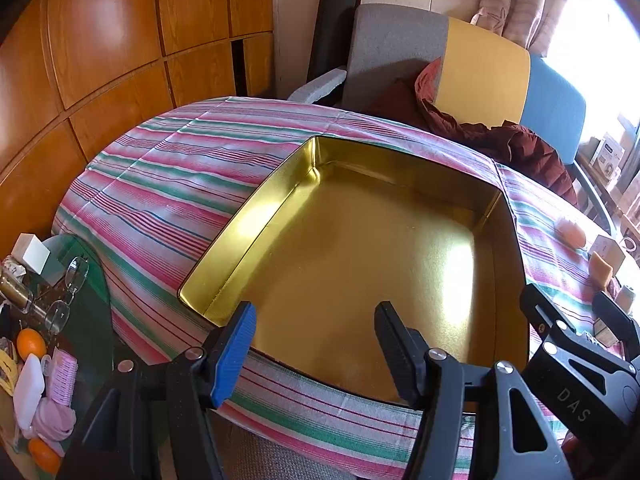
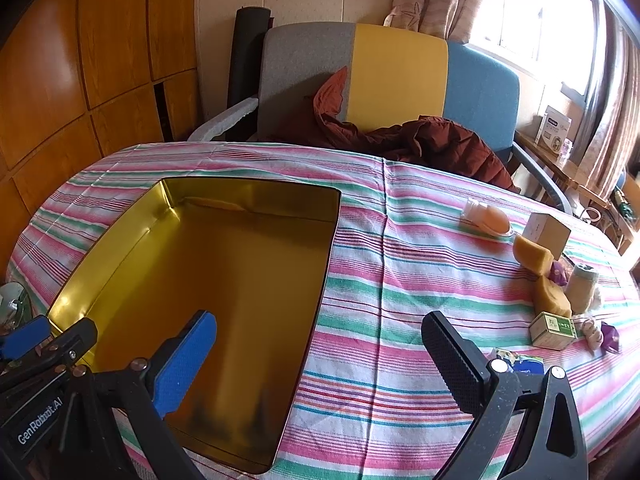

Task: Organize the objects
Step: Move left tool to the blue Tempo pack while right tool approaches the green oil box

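A gold tin tray (image 2: 224,280) sits open on the striped tablecloth (image 2: 400,280) and serves as the landmark here. To its left, off the cloth, a glass side table (image 1: 86,280) carries spectacles (image 1: 70,292) and an orange (image 1: 31,343). Over the tray's near edge the left gripper (image 1: 316,340) hangs tilted downward, its blue and black jaws standing apart with nothing between them. To the right of that, the right gripper (image 2: 320,360) straddles the tray's right wall, jaws spread wide and empty, blue pad over the gold floor, black pad over the cloth. Well right of the tray lie the loose things: a peach-coloured item (image 2: 488,218), a small cardboard box (image 2: 548,232), two yellow sponges (image 2: 534,258), a green carton (image 2: 554,330) and a purple piece (image 2: 612,338). Behind the tray stands a grey, yellow and blue chair (image 2: 400,76) with a dark red jacket (image 2: 440,144).
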The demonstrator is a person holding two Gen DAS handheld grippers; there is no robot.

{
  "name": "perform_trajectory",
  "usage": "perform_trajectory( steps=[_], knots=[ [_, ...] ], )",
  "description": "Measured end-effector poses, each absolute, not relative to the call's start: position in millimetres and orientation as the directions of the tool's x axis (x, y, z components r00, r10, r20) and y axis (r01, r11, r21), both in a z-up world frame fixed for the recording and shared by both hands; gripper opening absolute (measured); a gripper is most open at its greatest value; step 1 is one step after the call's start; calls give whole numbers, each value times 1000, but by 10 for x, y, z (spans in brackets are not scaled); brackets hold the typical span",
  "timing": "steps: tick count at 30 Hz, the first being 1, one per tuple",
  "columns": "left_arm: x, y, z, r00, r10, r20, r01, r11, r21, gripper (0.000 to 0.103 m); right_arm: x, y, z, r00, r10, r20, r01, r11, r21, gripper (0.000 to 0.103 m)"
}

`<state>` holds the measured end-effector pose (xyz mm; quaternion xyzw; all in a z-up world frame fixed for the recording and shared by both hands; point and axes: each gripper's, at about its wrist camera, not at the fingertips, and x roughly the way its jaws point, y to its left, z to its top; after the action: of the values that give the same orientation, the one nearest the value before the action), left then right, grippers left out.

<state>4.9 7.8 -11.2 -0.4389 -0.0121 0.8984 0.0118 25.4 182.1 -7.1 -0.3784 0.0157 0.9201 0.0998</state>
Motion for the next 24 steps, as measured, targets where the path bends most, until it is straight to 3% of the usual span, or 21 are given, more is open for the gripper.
perform_trajectory(
  steps=[10, 19, 24],
  knots=[
    [140, 180, -105, -610, 101, -786, -70, -995, -73, 62, 339, 1960, -54, -704, 176, -688, -219, -975, -25, 103],
    [363, 469, -107, -563, 369, -739, -287, -926, -244, 62, 528, 2574, -36, -710, 237, -662, -303, -953, -17, 103],
    [489, 685, -108, -532, 426, -732, -354, -897, -265, 62, 726, 3227, -126, -679, 251, -690, -374, -927, 30, 103]
  ],
)
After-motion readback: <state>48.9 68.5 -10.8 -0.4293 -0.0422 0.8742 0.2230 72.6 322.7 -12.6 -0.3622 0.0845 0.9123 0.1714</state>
